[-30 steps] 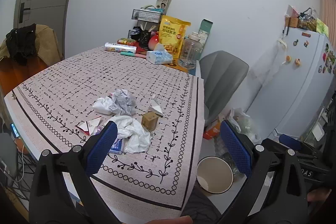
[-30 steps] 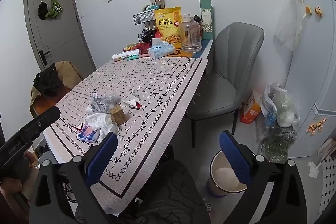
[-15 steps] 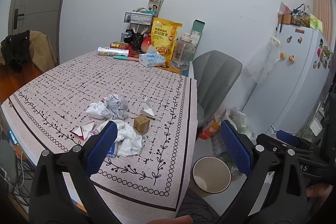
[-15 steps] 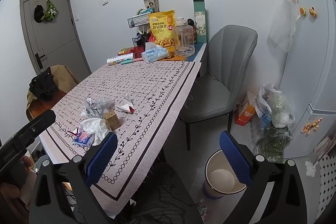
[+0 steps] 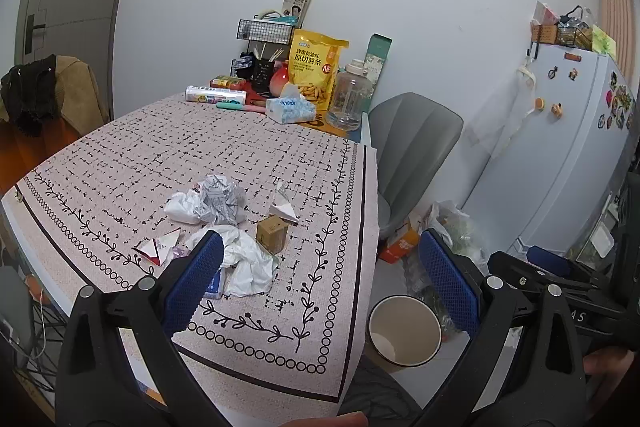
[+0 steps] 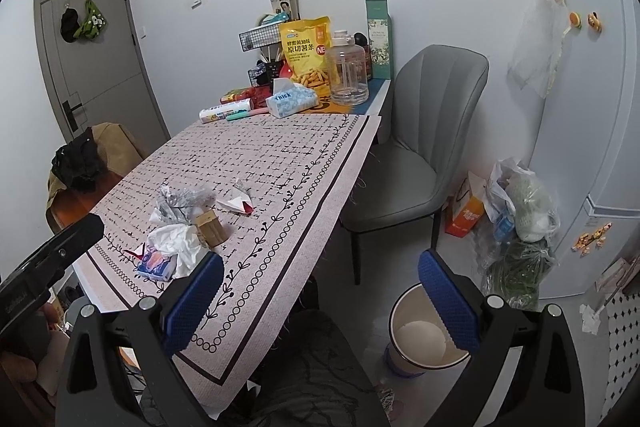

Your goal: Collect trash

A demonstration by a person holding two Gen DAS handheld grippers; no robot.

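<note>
Trash sits in a loose heap near my corner of the table (image 5: 120,155) — and both tools are over it with nothing in them. My left gripper (image 5: 320,277) has its blue pads spread wide apart, empty; my right gripper (image 6: 320,297) is just as wide, empty too, hanging past the table edge. Between the right one's fingers, down on the floor, I see the white waste bin (image 6: 400,337), its rim just beside the right pad.

Closest in the heap: a small blue packet (image 6: 157,264), partly under a crumpled white tissue (image 5: 248,261). A red-and-white folded wrapper (image 5: 157,248) lies just left of it. Next, a small brown carton (image 5: 273,233) stands upright, touching the tissue. Behind it — a ball of crumpled printed paper (image 5: 220,197) and a second folded wrapper (image 5: 283,207).

Beyond, bare patterned tablecloth, then a tissue pack (image 5: 291,108), a clear jug (image 5: 350,97) and a yellow snack bag (image 5: 316,67) against the wall. A grey chair (image 6: 424,131) stands at the table's right side.
</note>
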